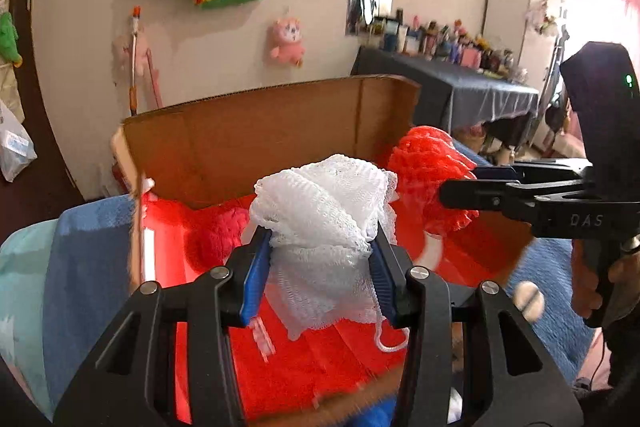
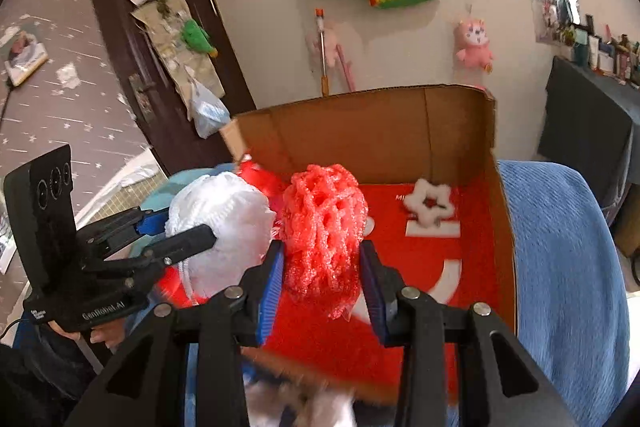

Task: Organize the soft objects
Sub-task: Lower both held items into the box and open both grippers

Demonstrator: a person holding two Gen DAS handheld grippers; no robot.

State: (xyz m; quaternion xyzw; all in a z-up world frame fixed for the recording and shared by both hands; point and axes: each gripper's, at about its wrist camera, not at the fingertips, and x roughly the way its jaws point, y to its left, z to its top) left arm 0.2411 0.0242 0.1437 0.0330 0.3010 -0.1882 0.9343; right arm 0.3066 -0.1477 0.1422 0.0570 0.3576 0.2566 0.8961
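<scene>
Two grippers hang side by side above one open cardboard box (image 2: 452, 131), each clamped on a soft bundle. The box sits on a blue blanket (image 2: 560, 259); its brown back wall stands tall, the right wall runs down toward the camera beside the blanket, and the near edge lies low and blurred under the gripper bodies. The red floor of the box is mostly bare to the right and rear, with room between the held bundles and the back wall. In the right wrist view, one small white fluffy ring (image 2: 430, 207) lies on that floor near the back right corner, well apart from both grippers. The left gripper (image 1: 320, 247) points forward over the box, its blue-padded fingers pressed against one white mesh puff (image 1: 324, 211), which bulges above the tips and trails a white cord below. The right gripper (image 2: 322, 259) points the same way, its fingers closed on one red mesh puff (image 2: 322, 223) that rises above the tips and droops beneath them. The two puffs are just beside each other, white on the left and red on the right; whether they touch cannot be told. In the left wrist view, one more red fuzzy lump (image 1: 216, 239) lies low in the box, left of the white puff.
</scene>
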